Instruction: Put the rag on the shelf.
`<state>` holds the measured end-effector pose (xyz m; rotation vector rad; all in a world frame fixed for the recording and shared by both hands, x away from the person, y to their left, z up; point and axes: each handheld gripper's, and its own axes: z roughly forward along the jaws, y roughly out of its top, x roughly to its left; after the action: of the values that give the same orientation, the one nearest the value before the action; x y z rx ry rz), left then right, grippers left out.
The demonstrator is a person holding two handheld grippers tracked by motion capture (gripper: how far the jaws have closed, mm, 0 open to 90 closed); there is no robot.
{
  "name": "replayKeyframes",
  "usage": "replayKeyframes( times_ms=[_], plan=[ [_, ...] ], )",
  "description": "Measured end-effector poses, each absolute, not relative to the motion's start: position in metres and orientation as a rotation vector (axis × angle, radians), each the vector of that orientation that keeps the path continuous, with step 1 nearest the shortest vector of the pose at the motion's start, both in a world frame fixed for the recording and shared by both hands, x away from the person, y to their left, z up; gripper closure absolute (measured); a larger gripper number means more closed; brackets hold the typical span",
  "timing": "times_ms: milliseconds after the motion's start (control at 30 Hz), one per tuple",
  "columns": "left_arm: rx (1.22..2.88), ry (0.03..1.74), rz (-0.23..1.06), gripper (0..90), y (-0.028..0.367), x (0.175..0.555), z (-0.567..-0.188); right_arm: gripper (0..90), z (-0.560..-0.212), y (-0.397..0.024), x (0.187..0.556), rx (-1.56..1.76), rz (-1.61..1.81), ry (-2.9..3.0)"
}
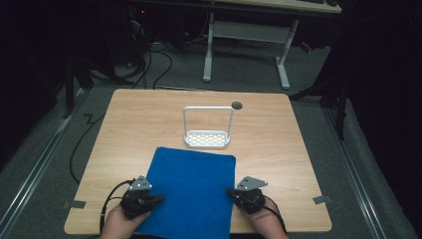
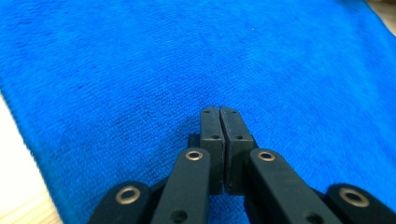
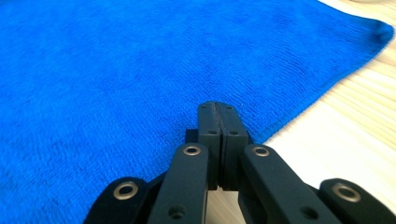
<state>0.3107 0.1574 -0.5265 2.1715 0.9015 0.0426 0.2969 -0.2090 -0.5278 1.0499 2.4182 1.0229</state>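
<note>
While lying flat across the lower middle of the high view, blue towel (image 1: 191, 191) on wooden table (image 1: 278, 134), near edge hanging past the table's front. Left gripper (image 1: 160, 198) at the towel's lower-left edge, jaws pressed together over the cloth with nothing between them. Right gripper (image 1: 230, 191) at the lower-right edge, jaws likewise pressed together, tips over the towel's border. White wire rack (image 1: 207, 128) just above the towel, upright, apart from it.

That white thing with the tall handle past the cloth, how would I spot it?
Start at the wooden table, then the blue cloth near its front edge. Just beyond the cloth's far edge stands a white rack: a perforated tray under a tall hoop handle.
</note>
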Motion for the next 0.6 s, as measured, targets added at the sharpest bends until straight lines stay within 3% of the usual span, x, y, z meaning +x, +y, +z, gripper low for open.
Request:
replayKeyframes(
  times_ms=[233,600],
  plan=[
    [2.185,0.815,-0.026,89.1,0.120,0.306,-0.528,90.0,-0.527,-0.235,0.298,1.109,0.969,2.345],
    [2.175,0.768,-0.050,87.6,0.113,0.302,-0.530,90.0,-0.528,-0.249,0.305,1.154,0.945,2.299]
  ],
)
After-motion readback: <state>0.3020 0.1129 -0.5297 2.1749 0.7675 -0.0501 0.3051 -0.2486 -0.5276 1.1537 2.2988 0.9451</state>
